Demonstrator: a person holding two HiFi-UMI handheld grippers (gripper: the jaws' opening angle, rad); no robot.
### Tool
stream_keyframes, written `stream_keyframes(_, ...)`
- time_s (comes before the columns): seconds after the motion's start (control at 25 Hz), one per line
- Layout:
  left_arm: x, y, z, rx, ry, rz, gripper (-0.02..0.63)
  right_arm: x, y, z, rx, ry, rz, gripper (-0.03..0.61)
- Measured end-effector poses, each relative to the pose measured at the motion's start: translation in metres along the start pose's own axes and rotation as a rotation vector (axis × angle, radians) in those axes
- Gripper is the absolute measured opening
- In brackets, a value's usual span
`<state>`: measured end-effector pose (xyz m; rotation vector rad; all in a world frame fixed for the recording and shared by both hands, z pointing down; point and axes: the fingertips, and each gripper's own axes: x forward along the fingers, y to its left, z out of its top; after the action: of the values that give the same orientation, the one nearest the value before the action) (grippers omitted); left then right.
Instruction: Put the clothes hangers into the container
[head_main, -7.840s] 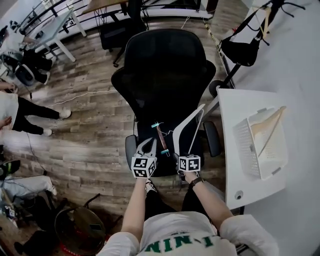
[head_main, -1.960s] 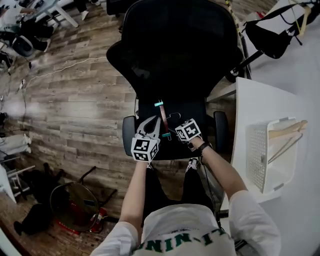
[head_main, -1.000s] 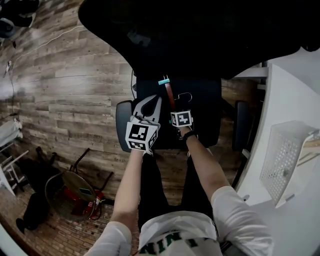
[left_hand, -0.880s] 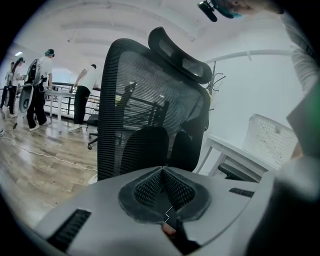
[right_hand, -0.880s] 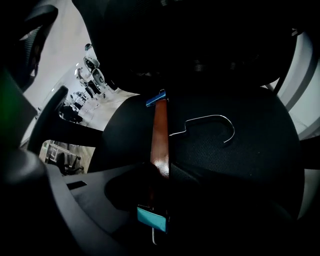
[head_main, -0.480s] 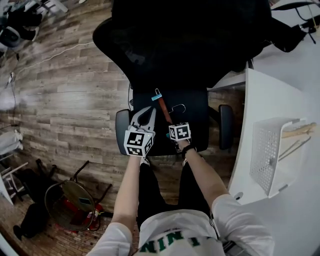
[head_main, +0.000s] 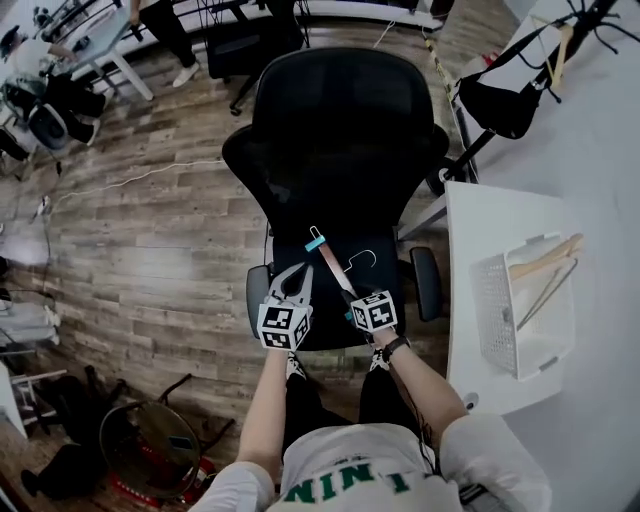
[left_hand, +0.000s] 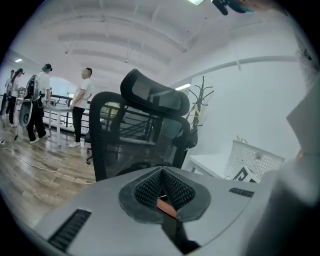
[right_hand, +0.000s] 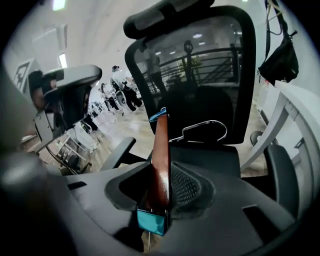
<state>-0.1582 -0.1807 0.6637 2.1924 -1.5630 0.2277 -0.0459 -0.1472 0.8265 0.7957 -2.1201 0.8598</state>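
Currently held: clothes hanger (head_main: 333, 268), a reddish-brown bar with teal clips and a wire hook, raised above the chair seat and well apart from the container.
Right gripper (right_hand: 161, 182): jaws clamped on the hanger's bar near one clip.
Left gripper (left_hand: 161, 172): jaws drawn together, gripping nothing; near the hanger, not touching it.
Container (head_main: 490, 300): white mesh basket on the white table (head_main: 470, 220), to the person's right.
Done: pale hangers (head_main: 545, 260) already lie in the basket.
Left: carry this one across and drop it in; no other hanger shows on the seat.
Surroundings: black office chair (head_main: 335, 140); coat stand with black bag (head_main: 495, 100).
In the way: the chair's armrest (head_main: 425, 283) and the table edge lie between.
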Motion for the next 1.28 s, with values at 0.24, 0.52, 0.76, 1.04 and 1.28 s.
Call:
stream_keyframes(0.24, -0.042, -0.046, 0.05, 0.044, -0.052, -0.015, 0.011, -0.098, 0.021, 0.043, -0.033, -0.129, 0.008, 0.14)
stream_keyframes(0.52, -0.053, -0.102, 0.1, 0.097, -0.093, -0.086, 0.011, -0.202, 0.027, 0.094, -0.073, -0.292, -0.019, 0.14)
stream_keyframes(0.76, -0.049, -0.15, 0.124, 0.135, -0.102, -0.172, 0.011, -0.272, 0.009, 0.121, -0.081, -0.406, -0.086, 0.14)
stream_keyframes(1.04, -0.019, -0.25, 0.152, 0.228, -0.122, -0.339, 0.011, -0.382, -0.049, 0.119, -0.098, -0.493, -0.211, 0.14)
stream_keyframes(1.28, 0.005, -0.343, 0.159, 0.29, -0.13, -0.482, 0.011, -0.483, -0.116, 0.087, -0.043, -0.529, -0.343, 0.14)
